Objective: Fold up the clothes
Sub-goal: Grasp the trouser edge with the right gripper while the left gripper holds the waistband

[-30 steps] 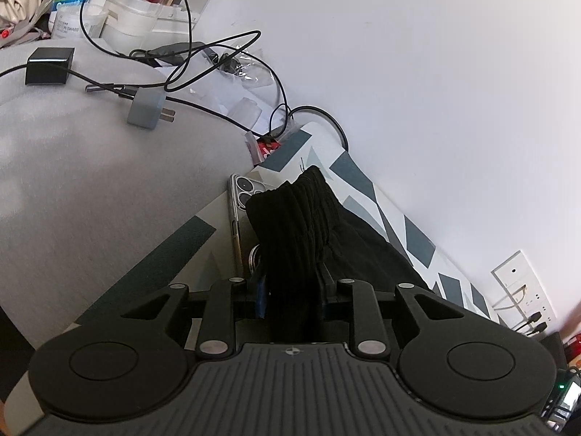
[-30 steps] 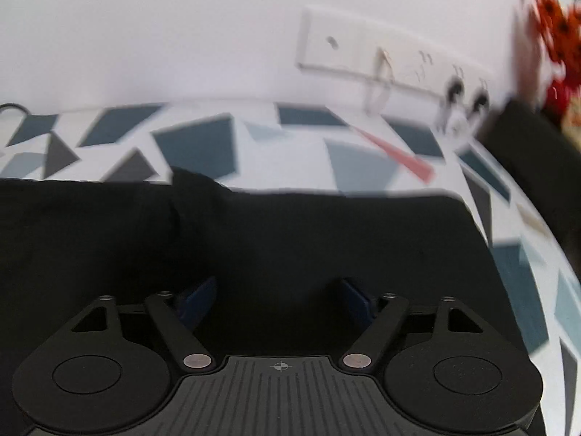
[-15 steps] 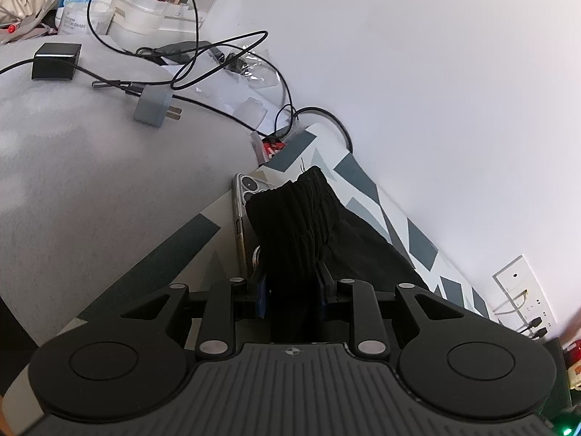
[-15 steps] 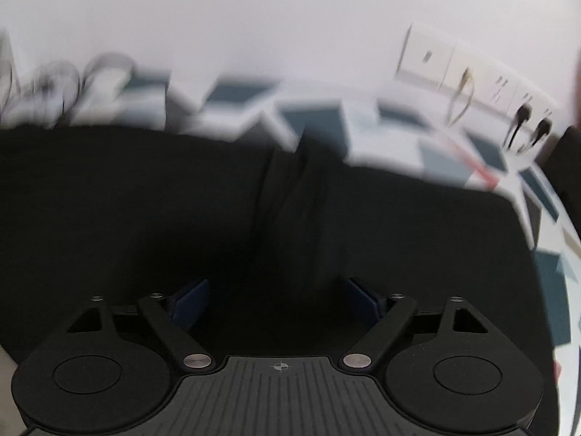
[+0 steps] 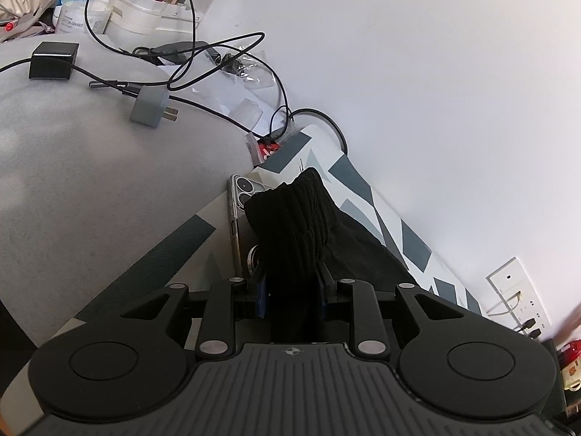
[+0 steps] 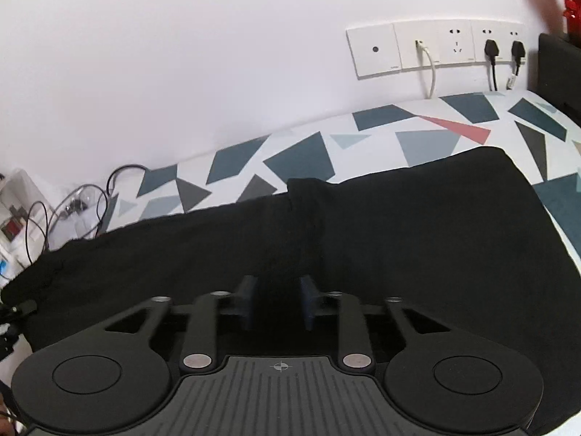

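A black garment (image 6: 399,225) lies spread on a white cloth with grey, teal and red shapes (image 6: 301,160). My left gripper (image 5: 292,290) is shut on the garment's ribbed, gathered end (image 5: 297,218), which stands up bunched between the fingers. My right gripper (image 6: 277,301) is shut on a fold of the black garment near its front edge; a raised crease (image 6: 305,210) runs back from it.
A phone (image 5: 238,214) lies half under the garment's end. Cables (image 5: 203,54), a grey plug (image 5: 149,109), a black adapter (image 5: 54,60) and jars (image 5: 134,14) sit on the grey surface at left. Wall sockets (image 6: 435,49) with plugged cords are behind.
My right gripper has closed from open onto a fold of the garment and its view has swung left. My left gripper keeps its hold and has shifted slightly.
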